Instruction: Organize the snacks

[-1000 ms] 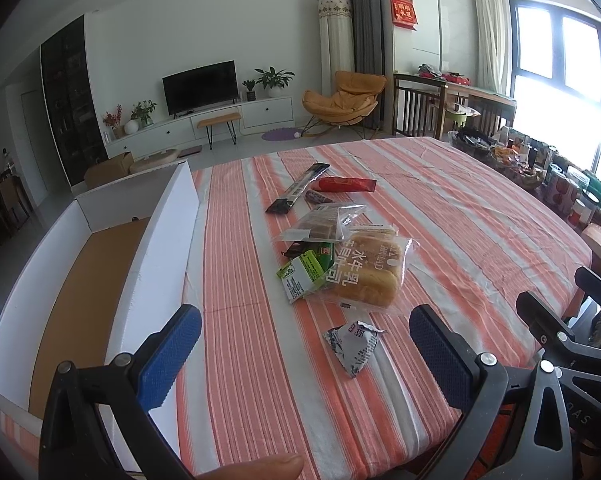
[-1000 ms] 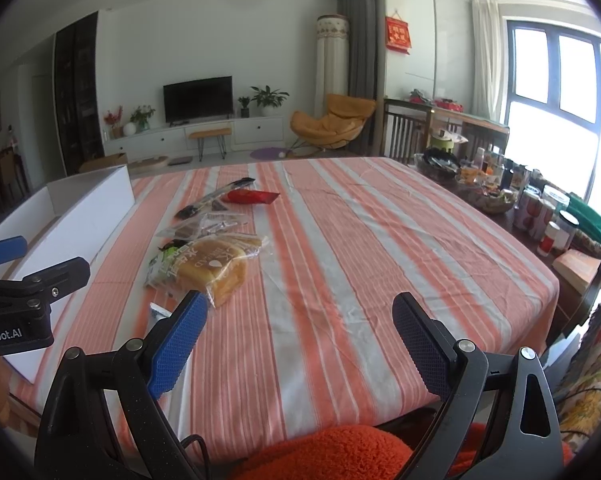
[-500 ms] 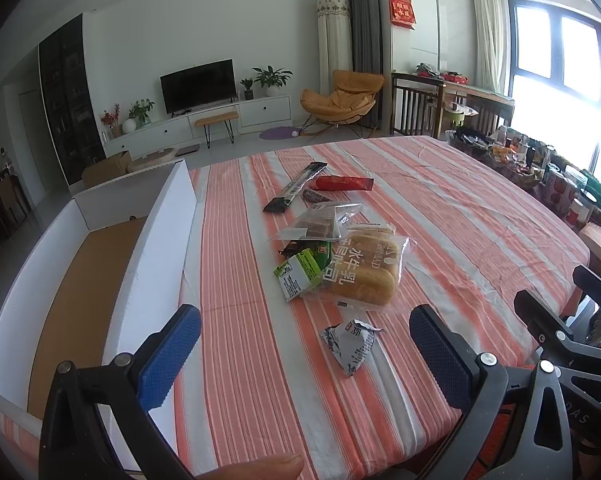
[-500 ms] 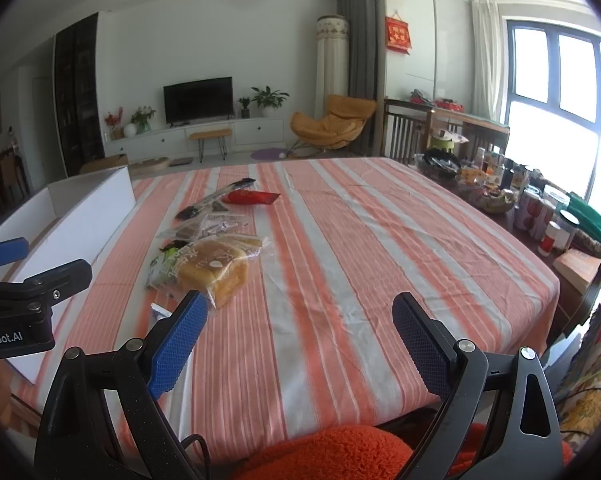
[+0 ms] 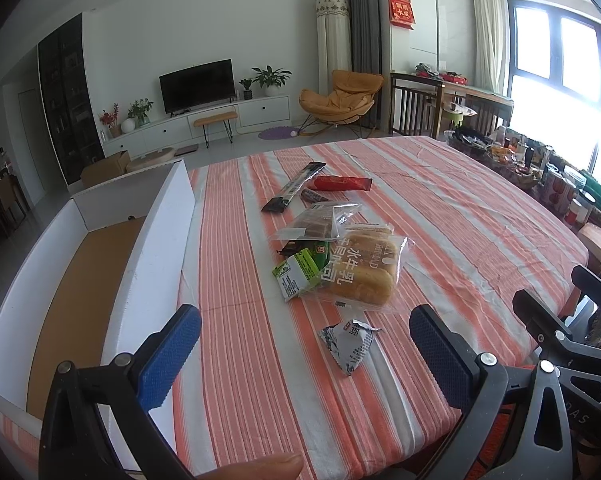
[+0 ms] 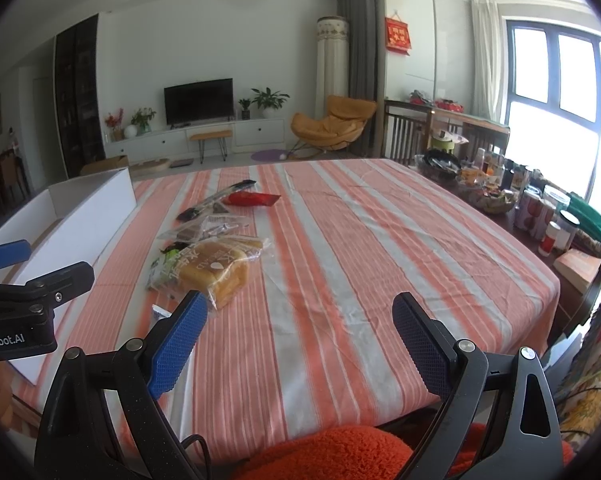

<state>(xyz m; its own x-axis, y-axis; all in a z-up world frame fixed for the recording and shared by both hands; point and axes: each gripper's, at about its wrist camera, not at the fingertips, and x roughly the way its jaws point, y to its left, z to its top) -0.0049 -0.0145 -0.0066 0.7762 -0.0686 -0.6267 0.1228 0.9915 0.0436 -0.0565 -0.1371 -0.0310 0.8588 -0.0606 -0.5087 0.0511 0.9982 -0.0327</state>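
Left wrist view: the left gripper [image 5: 305, 350] hangs over the near edge of the tabletop [image 5: 460, 216], which carries an orange-and-white striped cloth. Its blue-padded jaws are spread wide and hold nothing. Between them on the cloth lies a small crumpled grey-and-white snack packet [image 5: 350, 345]. Just beyond it sits a clear bag of bread [image 5: 364, 270], overlapping a green-and-white packet [image 5: 298, 274]. Farther back are a clear packet with brown pieces [image 5: 316, 222], a long black stick pack [image 5: 293, 192] and a red packet [image 5: 342, 183]. A white cardboard box [image 5: 156, 256] with a brown floor stands open on the left.

Right wrist view: the right gripper [image 6: 300, 340] is likewise released, jaws wide apart, with bare cloth between them. The bag of bread [image 6: 216, 266] lies ahead to the left, close to the blue left fingertip [image 6: 180, 338]. The left gripper's body is visible at the left edge, in front of the box [image 6: 80, 220].
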